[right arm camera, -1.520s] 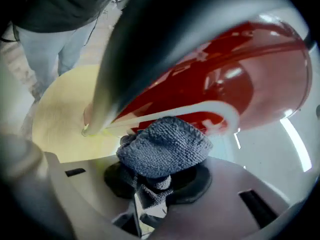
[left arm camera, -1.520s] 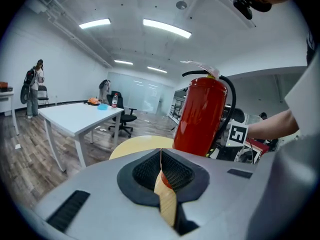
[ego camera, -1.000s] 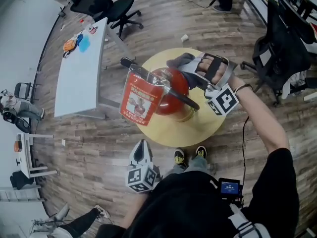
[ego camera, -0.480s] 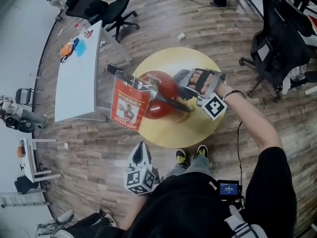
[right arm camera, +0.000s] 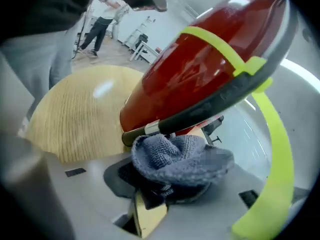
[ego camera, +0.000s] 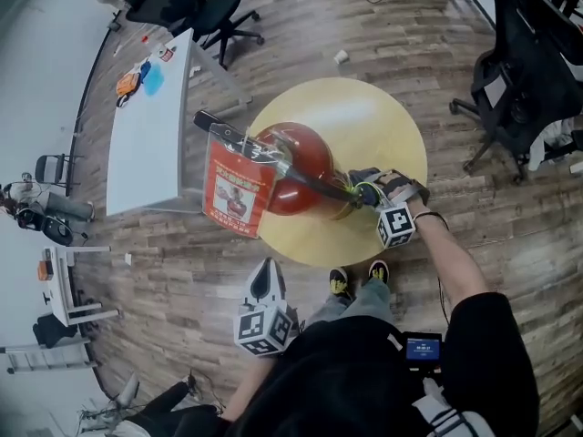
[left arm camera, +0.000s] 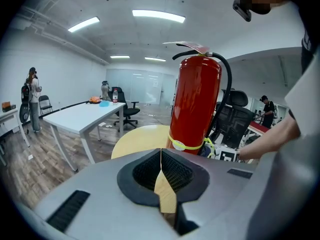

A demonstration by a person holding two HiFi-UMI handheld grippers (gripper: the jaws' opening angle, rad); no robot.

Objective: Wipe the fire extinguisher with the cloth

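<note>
A red fire extinguisher [ego camera: 296,169] stands on the round yellow table [ego camera: 383,126], with a black hose [ego camera: 314,182] and a red-and-white tag [ego camera: 234,192] hanging from its top. My right gripper [ego camera: 364,189] is shut on a grey-blue cloth [right arm camera: 180,156], low at the extinguisher's right side near the base. In the right gripper view the cloth sits just under the hose [right arm camera: 200,111] and the red body [right arm camera: 200,69]. My left gripper [ego camera: 262,285] hangs low by my legs, away from the table, its jaws shut with nothing in them; it faces the extinguisher [left arm camera: 195,104].
A long white table [ego camera: 146,130] stands to the left with small items at its far end. Black office chairs [ego camera: 196,12] sit behind it and at the right [ego camera: 519,80]. A yellow-green band [right arm camera: 277,149] circles the extinguisher's lower part. People stand at the far left.
My right gripper has slid with the cloth from the extinguisher's upper side down and toward me, to its lower right near the base. The left gripper has stayed in place.
</note>
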